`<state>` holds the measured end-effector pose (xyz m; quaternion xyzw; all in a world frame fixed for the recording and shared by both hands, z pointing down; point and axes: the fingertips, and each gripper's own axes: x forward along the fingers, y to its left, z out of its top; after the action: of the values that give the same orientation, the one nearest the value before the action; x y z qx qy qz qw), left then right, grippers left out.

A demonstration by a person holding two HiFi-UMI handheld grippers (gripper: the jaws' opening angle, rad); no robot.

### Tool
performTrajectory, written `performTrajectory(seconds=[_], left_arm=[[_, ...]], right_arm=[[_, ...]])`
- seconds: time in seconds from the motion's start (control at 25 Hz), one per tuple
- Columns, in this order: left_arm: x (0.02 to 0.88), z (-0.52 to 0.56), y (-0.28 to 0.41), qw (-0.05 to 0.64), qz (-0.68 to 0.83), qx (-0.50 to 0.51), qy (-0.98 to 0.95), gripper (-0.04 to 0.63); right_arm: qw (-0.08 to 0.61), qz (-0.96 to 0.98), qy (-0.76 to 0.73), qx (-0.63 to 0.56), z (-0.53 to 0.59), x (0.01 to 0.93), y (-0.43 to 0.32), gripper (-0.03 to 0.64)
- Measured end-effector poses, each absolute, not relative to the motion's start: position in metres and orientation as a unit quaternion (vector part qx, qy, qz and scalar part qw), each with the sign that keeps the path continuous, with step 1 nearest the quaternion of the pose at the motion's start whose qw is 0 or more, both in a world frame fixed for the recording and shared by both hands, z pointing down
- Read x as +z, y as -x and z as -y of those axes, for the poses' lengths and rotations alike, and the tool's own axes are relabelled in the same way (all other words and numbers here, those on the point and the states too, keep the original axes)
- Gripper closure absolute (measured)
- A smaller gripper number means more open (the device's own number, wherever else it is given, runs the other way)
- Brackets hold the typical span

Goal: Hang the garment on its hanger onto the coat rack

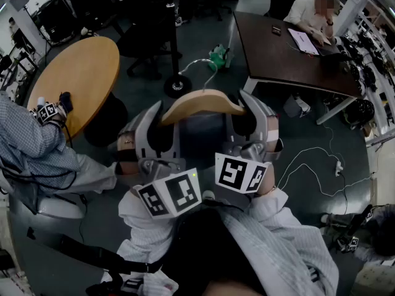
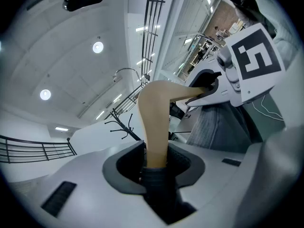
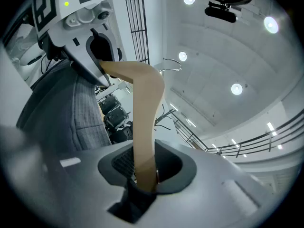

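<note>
A wooden hanger [image 1: 203, 100] with a metal hook [image 1: 200, 66] is held level in front of me, and a dark grey garment [image 1: 203, 131] hangs from it. My left gripper [image 1: 162, 119] is shut on the hanger's left end, my right gripper [image 1: 247, 106] on its right end. In the left gripper view the hanger [image 2: 154, 122] rises from between the jaws of the left gripper [image 2: 154, 163], with garment cloth caught in them. Beyond it stands a black coat rack [image 2: 124, 122]. In the right gripper view the right gripper [image 3: 145, 175] pinches the hanger [image 3: 145, 118] beside the garment [image 3: 80, 113].
A round wooden table [image 1: 80, 73] stands at the left with a seated person [image 1: 31, 140] beside it. A dark table [image 1: 278, 48] at the back right has a person [image 1: 308, 11] at it. Cables [image 1: 321, 159] trail over the floor. A round black base [image 1: 178, 86] lies just beyond the hanger.
</note>
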<state>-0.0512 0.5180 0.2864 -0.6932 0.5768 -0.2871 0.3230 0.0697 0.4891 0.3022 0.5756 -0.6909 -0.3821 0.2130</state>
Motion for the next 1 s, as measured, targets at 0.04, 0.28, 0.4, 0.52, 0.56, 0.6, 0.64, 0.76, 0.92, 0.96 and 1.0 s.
performTrajectory(seconds=[0.04, 0.28, 0.4, 0.52, 0.56, 0.6, 0.64, 0.76, 0.92, 0.96, 1.0], left_arm=[[0.287, -0.517, 0.053, 0.321, -0.582, -0.288, 0.69, 0.485], [0.29, -0.509, 0.052, 0.316, -0.595, -0.29, 0.68, 0.485], [0.291, -0.504, 0.048, 0.316, -0.596, -0.29, 0.679, 0.485], [0.293, -0.5, 0.042, 0.316, -0.595, -0.291, 0.679, 0.485], [0.293, -0.499, 0.041, 0.316, -0.596, -0.291, 0.679, 0.485], [0.293, -0.498, 0.039, 0.317, -0.596, -0.291, 0.677, 0.485], [0.292, -0.496, 0.037, 0.318, -0.598, -0.292, 0.675, 0.485], [0.294, -0.492, 0.029, 0.318, -0.603, -0.295, 0.67, 0.485], [0.299, -0.479, 0.018, 0.311, -0.607, -0.296, 0.669, 0.485], [0.299, -0.474, 0.018, 0.308, -0.608, -0.297, 0.669, 0.485], [0.3, -0.467, 0.018, 0.306, -0.608, -0.299, 0.669, 0.485]], right_arm=[[0.211, 0.694, -0.571, -0.384, -0.487, 0.303, -0.068, 0.531], [0.207, 0.702, -0.558, -0.392, -0.475, 0.305, -0.067, 0.532], [0.207, 0.703, -0.556, -0.392, -0.47, 0.306, -0.071, 0.532], [0.207, 0.703, -0.556, -0.392, -0.466, 0.308, -0.077, 0.532], [0.206, 0.703, -0.556, -0.392, -0.464, 0.308, -0.078, 0.532], [0.204, 0.704, -0.556, -0.392, -0.463, 0.308, -0.08, 0.532], [0.203, 0.705, -0.555, -0.391, -0.461, 0.308, -0.081, 0.532], [0.199, 0.712, -0.551, -0.387, -0.455, 0.311, -0.089, 0.531], [0.201, 0.719, -0.542, -0.386, -0.441, 0.315, -0.099, 0.528], [0.201, 0.721, -0.54, -0.386, -0.435, 0.315, -0.099, 0.528], [0.202, 0.722, -0.537, -0.386, -0.428, 0.316, -0.099, 0.528]])
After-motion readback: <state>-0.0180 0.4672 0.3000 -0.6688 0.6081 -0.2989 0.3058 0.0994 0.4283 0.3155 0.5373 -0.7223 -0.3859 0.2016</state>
